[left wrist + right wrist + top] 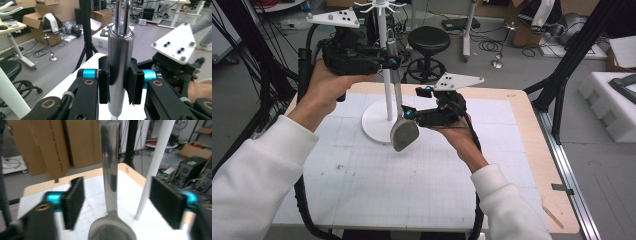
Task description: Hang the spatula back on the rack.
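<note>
The left gripper (390, 61) is clamped on the steel handle of a ladle (403, 133), which hangs bowl-down just in front of the white stand (383, 60). The right gripper (408, 113) stands wide, its pads (74, 205) clear of the ladle's stem between them.

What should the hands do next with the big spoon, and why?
Probably ease the right gripper back from the spoon. Its fingers stand apart from the shaft, not touching it, while the left gripper clamps the handle alone. Then the left can lift the handle's loop toward the hooks of the white stand.
</note>
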Available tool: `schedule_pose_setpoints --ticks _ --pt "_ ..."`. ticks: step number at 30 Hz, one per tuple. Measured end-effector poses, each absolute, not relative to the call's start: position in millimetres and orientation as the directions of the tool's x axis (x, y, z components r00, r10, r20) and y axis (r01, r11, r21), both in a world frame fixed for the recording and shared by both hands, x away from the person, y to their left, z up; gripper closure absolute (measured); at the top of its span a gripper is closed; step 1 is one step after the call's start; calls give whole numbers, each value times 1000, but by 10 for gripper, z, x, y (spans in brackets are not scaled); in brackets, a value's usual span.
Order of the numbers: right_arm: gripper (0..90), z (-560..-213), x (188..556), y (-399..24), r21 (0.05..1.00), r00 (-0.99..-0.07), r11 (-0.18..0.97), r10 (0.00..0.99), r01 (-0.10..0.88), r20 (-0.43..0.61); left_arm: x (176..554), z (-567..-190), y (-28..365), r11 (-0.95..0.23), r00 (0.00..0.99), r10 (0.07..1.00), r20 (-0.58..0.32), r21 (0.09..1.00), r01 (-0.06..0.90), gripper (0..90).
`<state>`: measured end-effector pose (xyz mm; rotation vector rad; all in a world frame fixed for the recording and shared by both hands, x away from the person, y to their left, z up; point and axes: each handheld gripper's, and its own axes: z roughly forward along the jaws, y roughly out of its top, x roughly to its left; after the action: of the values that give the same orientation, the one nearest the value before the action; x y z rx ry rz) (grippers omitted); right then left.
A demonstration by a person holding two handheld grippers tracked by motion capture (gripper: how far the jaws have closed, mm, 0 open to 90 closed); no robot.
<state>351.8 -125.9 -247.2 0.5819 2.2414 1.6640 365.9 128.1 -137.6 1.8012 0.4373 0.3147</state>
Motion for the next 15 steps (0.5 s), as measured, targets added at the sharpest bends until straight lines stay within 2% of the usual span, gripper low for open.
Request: schedule_pose_setpoints --ticks 1,2,3,4,6,15 --pt "149 -2480 3526 -1291 954 -882 259 472 154 14 3669 -1374 1297 -233 898 440 -13 964 128 750" --pt "149 -2480 3526 -1291 954 -882 259 472 154 14 3675 -1372 1309 -231 898 439 -16 964 130 750" --pt "83 -2479 3528 -1327 952 -895 263 446 155 23 3685 -1369 1328 -229 898 439 -22 964 135 750" --pt "83 -2479 3528 -1327 952 -895 263 446 155 23 3693 -1366 1341 -229 899 437 -25 964 139 750" --pt "1 -2477 3520 -1357 949 -901 274 432 153 20 3720 -1360 1376 -233 903 429 -36 961 149 750" --pt "0 -2439 3407 -1660 950 -913 297 407 96 -35 3920 -1404 1538 -229 902 426 -71 956 183 751"
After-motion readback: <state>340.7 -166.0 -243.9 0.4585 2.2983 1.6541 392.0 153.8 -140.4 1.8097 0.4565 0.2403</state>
